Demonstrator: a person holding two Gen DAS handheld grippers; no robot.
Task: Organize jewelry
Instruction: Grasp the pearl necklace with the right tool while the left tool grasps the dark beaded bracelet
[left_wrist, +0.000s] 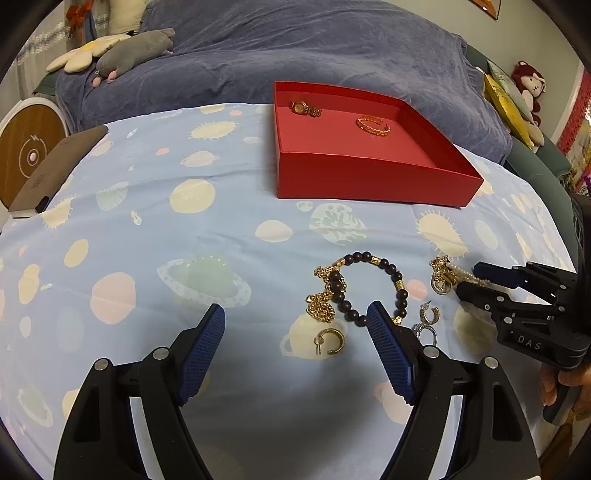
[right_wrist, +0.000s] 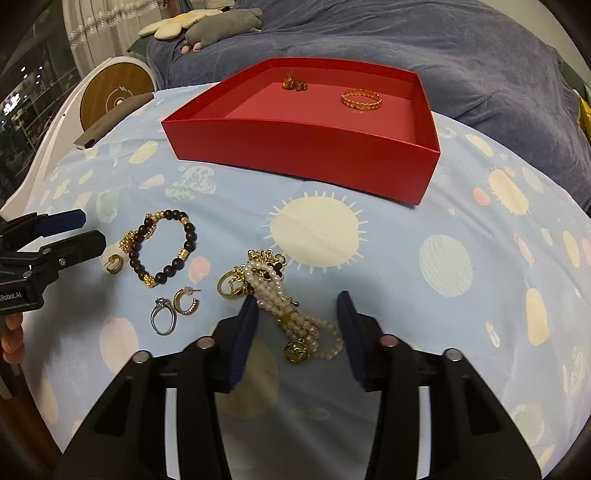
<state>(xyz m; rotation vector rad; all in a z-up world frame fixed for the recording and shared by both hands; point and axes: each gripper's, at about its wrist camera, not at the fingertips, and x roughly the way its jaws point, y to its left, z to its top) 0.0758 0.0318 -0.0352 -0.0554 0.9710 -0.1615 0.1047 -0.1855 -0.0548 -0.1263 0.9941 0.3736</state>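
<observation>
Surface: table under a blue planet-print cloth (right_wrist: 461, 206). Red box (right_wrist: 306, 155) sits toward the far edge, open top, so pieces can be dropped straight in. Inside already: a gold watch (right_wrist: 294, 83) near the far wall and a gold chain bangle (right_wrist: 361, 99) to its right, the two apart, not stacked.

Unsorted pieces lie loose near the near edge, between the two claws:
- dark bead bracelet (right_wrist: 164, 251), overlapping a gold chain (left_wrist: 322, 301) at its left side
- gold hoop earring (right_wrist: 113, 264), just beside the bracelet
- silver ring (right_wrist: 162, 317) and a second hoop (right_wrist: 187, 301), close together
- pearl strand (right_wrist: 291, 310), tangled with a gold ring (right_wrist: 229, 286) and a round pendant (right_wrist: 295, 352)

Right claw (right_wrist: 297, 306): released, fingers spread to either side of the pearl strand and low over the cloth. Left finger looks to be touching or nearly touching the pearls; right finger clear of them. Nothing gripped. Judgement: it is set to pinch the strand at its bunched middle, which should lift the whole tangle in one go.

Left claw (left_wrist: 295, 321): released, empty, held just short of the bead bracelet. Its right finger hides part of the bracelet's near rim. Likely parked there for the next pick.

Risk: the tangled ring may drop off in transit to the box.
</observation>
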